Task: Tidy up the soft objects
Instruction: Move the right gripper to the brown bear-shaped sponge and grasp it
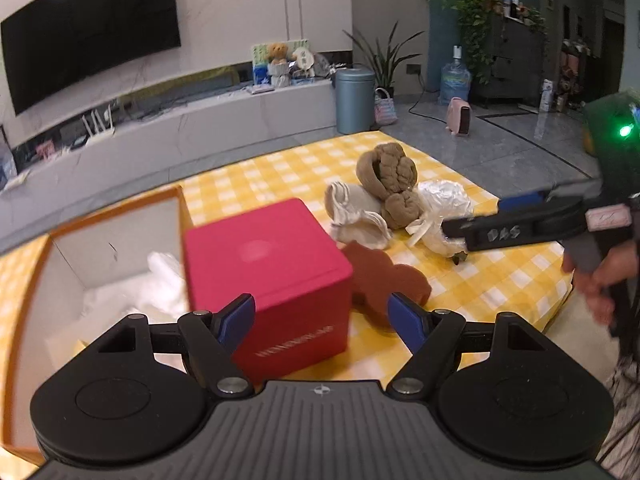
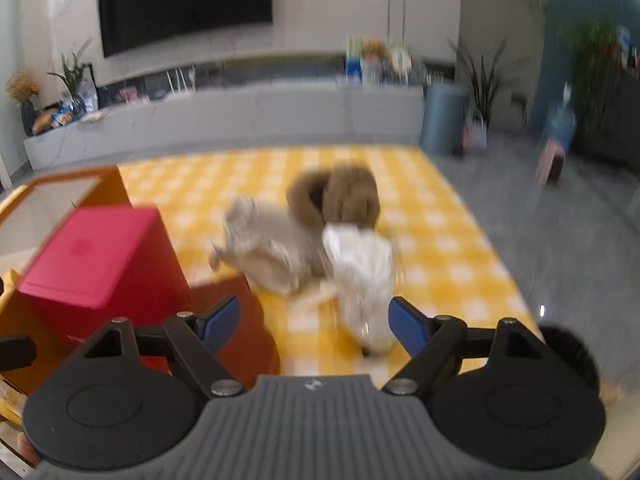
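A pile of soft things lies on the yellow checked cloth [image 1: 248,172]: a brown knitted bundle [image 1: 390,178], a cream cloth [image 1: 354,216] and a white crinkly plastic-wrapped item [image 1: 442,200]. A brown flat pad [image 1: 380,276] lies beside a red cube box [image 1: 268,276]. An orange box [image 1: 100,216] with white lining stands open at left, white soft material inside. My left gripper [image 1: 322,322] is open and empty, in front of the red box. My right gripper [image 2: 314,322] is open and empty, just before the white item [image 2: 362,276]; the left wrist view shows it reaching there [image 1: 460,232].
A TV [image 1: 88,24] hangs over a long white console [image 1: 200,120] behind the table. A blue-grey bin [image 1: 354,100], plants, a water jug [image 1: 454,80] and a pink heater [image 1: 460,116] stand on the grey floor. The table's right edge drops off near my right hand.
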{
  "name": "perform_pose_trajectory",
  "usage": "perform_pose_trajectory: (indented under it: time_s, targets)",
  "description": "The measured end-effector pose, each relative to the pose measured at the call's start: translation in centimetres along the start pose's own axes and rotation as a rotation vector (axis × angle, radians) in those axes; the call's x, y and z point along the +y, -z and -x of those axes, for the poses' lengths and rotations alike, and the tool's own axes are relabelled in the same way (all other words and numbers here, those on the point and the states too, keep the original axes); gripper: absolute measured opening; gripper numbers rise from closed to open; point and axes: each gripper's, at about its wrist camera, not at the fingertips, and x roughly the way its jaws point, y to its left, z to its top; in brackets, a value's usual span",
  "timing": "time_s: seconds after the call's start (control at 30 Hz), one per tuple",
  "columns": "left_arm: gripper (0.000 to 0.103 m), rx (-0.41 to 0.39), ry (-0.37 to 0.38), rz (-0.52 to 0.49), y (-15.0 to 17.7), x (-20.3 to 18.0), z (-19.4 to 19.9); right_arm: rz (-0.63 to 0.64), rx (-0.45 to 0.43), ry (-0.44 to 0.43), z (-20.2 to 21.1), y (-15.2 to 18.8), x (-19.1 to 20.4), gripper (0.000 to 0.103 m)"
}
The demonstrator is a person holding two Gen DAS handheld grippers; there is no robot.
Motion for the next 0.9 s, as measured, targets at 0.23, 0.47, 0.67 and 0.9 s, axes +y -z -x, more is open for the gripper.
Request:
perform_pose_trajectory:
  time_s: [0.23, 0.47, 0.67, 0.9]
  targets:
    - [0.089, 0.103, -0.026, -0.018, 1.1, -2.0, -2.7, -0.009, 0.091, -0.087, -3.5, 0.7, 0.7, 0.08]
    - [0.089, 0.169, -0.055, -0.009, 2.4, -2.2, -3.7, 0.087, 0.117, -0.124, -6.1, 1.5, 4.1, 0.081]
    - [0.089, 0.185, -0.051, 0.0, 2.9, -1.9, -3.7, 0.122, 0.153, -0.135, -7.8, 2.1, 5.4, 0.081]
    - [0.089, 0.207, -0.037, 0.012, 3.2, -1.6, -3.9, 0.179, 0.177, -0.212, -8.1, 2.3, 5.8, 0.081]
